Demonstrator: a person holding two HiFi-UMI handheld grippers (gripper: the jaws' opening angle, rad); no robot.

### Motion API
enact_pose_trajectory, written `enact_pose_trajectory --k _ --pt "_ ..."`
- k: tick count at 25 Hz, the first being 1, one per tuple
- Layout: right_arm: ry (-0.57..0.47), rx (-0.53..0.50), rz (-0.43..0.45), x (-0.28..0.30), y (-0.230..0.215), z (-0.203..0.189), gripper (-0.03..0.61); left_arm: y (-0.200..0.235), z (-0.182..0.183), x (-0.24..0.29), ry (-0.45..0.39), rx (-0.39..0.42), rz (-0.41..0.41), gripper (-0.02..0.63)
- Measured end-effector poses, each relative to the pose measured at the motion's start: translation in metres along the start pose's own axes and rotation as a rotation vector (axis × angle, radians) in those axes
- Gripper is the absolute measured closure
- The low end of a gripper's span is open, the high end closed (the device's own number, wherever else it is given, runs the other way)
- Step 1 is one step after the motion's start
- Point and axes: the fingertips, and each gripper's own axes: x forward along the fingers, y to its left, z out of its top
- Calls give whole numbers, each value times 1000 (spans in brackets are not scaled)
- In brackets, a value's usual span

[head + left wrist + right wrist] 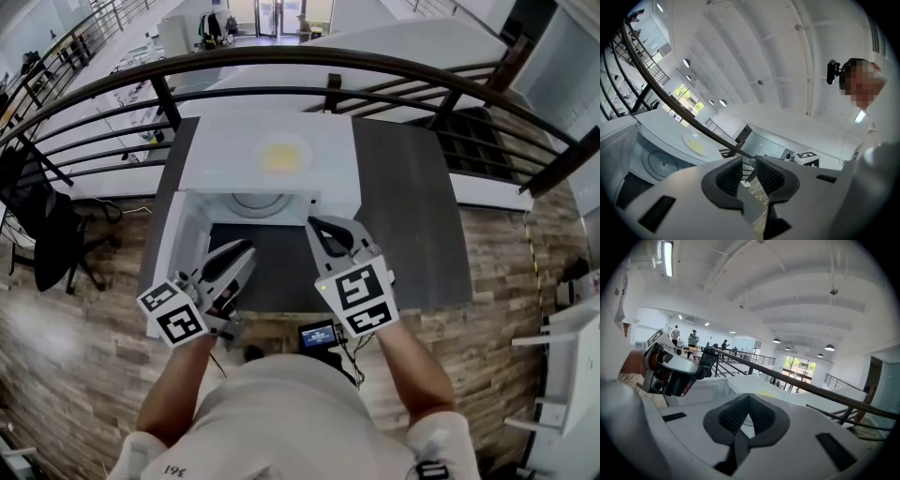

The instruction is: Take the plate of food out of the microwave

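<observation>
A white plate with yellow food [281, 155] sits on top of the white microwave [225, 141], not inside it. The microwave door [174, 246] hangs open to the left, and the bare glass turntable [259, 204] shows in the cavity. My left gripper [246, 249] hovers low in front of the opening, open and holding nothing. My right gripper [315, 225] is at the cavity's right front corner, shut and holding nothing. In the left gripper view the open left gripper [749, 171] points past the plate [696, 146]. In the right gripper view the right gripper [749, 400] has its pads touching.
The microwave stands on a dark grey table [412, 216] against a curved black railing [375, 70], with a drop to a lower floor behind it. A small device with a lit screen [319, 335] sits at the table's near edge. The floor [84, 356] is wood.
</observation>
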Motion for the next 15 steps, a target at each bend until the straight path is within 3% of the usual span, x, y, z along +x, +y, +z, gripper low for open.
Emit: enact_pose_trajectory --k 15 --pt "-25 136 -92 -28 13 -40 577 9 -33 -23 63 11 51 525"
